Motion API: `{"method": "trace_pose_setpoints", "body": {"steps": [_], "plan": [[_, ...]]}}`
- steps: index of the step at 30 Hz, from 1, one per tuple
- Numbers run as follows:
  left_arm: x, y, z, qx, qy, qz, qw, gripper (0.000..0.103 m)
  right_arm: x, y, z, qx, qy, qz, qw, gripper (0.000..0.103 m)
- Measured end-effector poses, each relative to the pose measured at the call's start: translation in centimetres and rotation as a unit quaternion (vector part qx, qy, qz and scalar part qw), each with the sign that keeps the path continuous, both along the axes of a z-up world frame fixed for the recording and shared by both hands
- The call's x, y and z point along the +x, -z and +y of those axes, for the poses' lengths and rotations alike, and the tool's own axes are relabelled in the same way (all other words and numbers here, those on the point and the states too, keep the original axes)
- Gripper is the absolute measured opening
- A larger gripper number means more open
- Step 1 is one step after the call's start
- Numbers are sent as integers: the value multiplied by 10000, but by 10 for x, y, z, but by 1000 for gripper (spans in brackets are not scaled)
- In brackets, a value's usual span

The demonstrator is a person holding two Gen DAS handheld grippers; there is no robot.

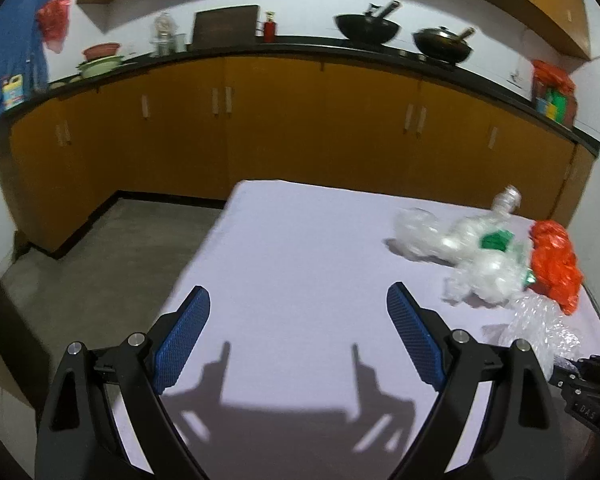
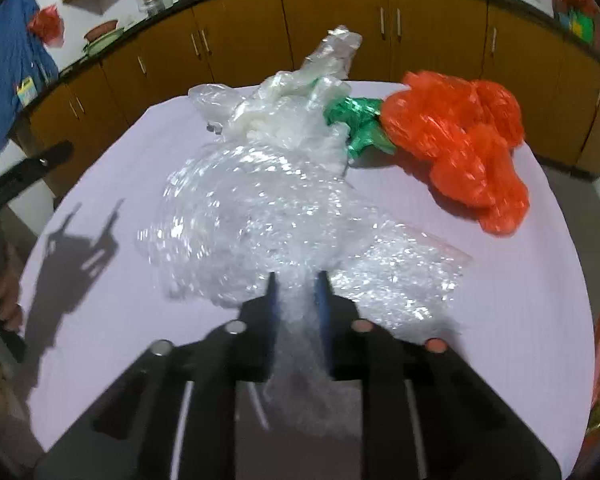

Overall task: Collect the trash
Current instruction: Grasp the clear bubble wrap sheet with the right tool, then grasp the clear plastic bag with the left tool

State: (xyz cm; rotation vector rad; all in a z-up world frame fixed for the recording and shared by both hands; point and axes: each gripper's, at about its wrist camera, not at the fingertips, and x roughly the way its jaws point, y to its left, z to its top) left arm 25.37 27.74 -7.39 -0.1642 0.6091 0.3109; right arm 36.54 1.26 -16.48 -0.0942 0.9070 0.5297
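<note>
Here the right gripper (image 2: 298, 280) has its blue pads pinched tight on a crinkly clear sheet of bubble wrap (image 2: 260, 216), which lies on the pale lilac table (image 2: 120, 184). Just behind it sit a white crumpled plastic bag (image 2: 288, 120), a small green shiny wrapper (image 2: 354, 120) and a bright orange plastic bag (image 2: 468, 144), all bunched close together. The left gripper (image 1: 298, 308) is spread wide over a bare part of the table, holding nothing.

Bubble wrap (image 2: 260, 216) glossy clear plastic; orange bag (image 2: 468, 148) shiny crinkled film; table (image 1: 300, 248) matt, smooth.
</note>
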Motion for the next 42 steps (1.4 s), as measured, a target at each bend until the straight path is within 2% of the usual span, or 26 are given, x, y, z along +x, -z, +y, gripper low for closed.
{"method": "trace_pose_setpoints", "body": {"steps": [5, 10, 15, 19, 20, 22, 23, 24, 25, 28, 31, 36, 42], "plan": [[18, 8, -39, -63, 478, 79, 9988, 94, -19, -1, -33, 70, 306, -97, 9995, 14], [54, 12, -86, 22, 1062, 232, 9941, 95, -26, -9, -74, 347, 758, -126, 9964, 13], [91, 11, -124, 293, 1557, 322, 9868, 100, -25, -19, -99, 470, 977, -176, 9940, 13], [118, 22, -137, 478, 1721, 642, 9818, 99, -21, -18, -114, 674, 1110, -74, 9915, 13], [121, 25, -138, 438, 1756, 689, 9811, 96, -20, -17, -117, 697, 1132, -57, 9911, 13], [125, 30, -137, 275, 1823, 798, 9796, 73, -20, -16, -121, 706, 1144, -51, 9909, 13], [126, 33, -136, 166, 1857, 840, 9789, 66, -20, -15, -121, 710, 1147, -48, 9908, 13], [127, 35, -134, 34, 1908, 878, 9777, 53, -19, -15, -121, 714, 1147, -42, 9908, 13], [126, 36, -134, -14, 1927, 890, 9772, 45, -19, -14, -119, 715, 1145, -39, 9908, 14], [116, 35, -131, -35, 1971, 797, 9771, 29, -21, -14, -119, 727, 1128, -27, 9909, 14], [103, 31, -127, -88, 1936, 712, 9785, 25, -24, -16, -118, 750, 1107, -37, 9910, 13], [71, 22, -117, -199, 1821, 584, 9813, 23, -35, -27, -119, 815, 1099, -134, 9905, 13], [36, -5, -116, -298, 1789, 342, 9828, 23, -56, -50, -125, 904, 1146, -394, 9885, 14]]}}
